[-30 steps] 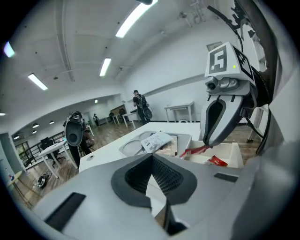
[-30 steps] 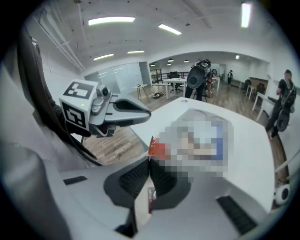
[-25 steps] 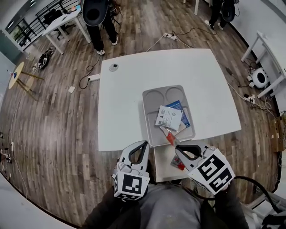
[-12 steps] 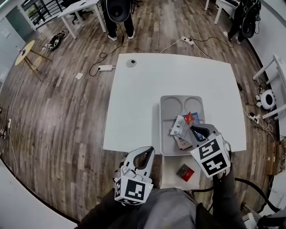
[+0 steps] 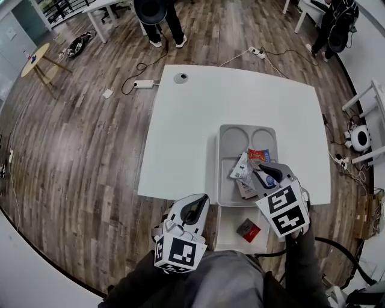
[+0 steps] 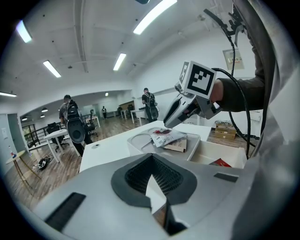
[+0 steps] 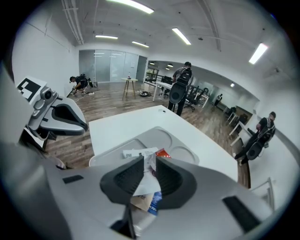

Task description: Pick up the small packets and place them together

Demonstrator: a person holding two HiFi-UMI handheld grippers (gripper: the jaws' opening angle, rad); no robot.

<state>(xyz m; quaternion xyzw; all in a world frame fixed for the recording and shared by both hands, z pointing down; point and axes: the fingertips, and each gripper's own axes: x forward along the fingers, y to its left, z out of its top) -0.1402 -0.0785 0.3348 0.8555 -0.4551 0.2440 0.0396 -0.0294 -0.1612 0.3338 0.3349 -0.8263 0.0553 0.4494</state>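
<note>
The grey tray (image 5: 225,180) on the white table holds a pile of small packets: a white one (image 5: 240,169), a red one (image 5: 259,154) on top, a blue one under them. My right gripper (image 5: 260,171) hangs over the pile, and its jaws have just been opening. They stand apart in the right gripper view (image 7: 150,161), pressing on nothing; the white packet (image 7: 140,153) and red packet (image 7: 162,153) lie past them. My left gripper (image 5: 201,199) is shut and empty (image 6: 151,159) at the table's front edge. Another red packet (image 5: 248,230) lies in a white box (image 5: 228,237).
The white box sits below the table's front edge, between my grippers. A small round grey object (image 5: 181,77) lies at the table's far left corner. A person (image 5: 157,15) stands beyond the table, with cables (image 5: 141,83) on the wooden floor.
My right gripper carried the red packet from near the box up onto the tray's pile, then its jaws parted and the packet lies free. The left gripper stayed shut and hardly moved.
</note>
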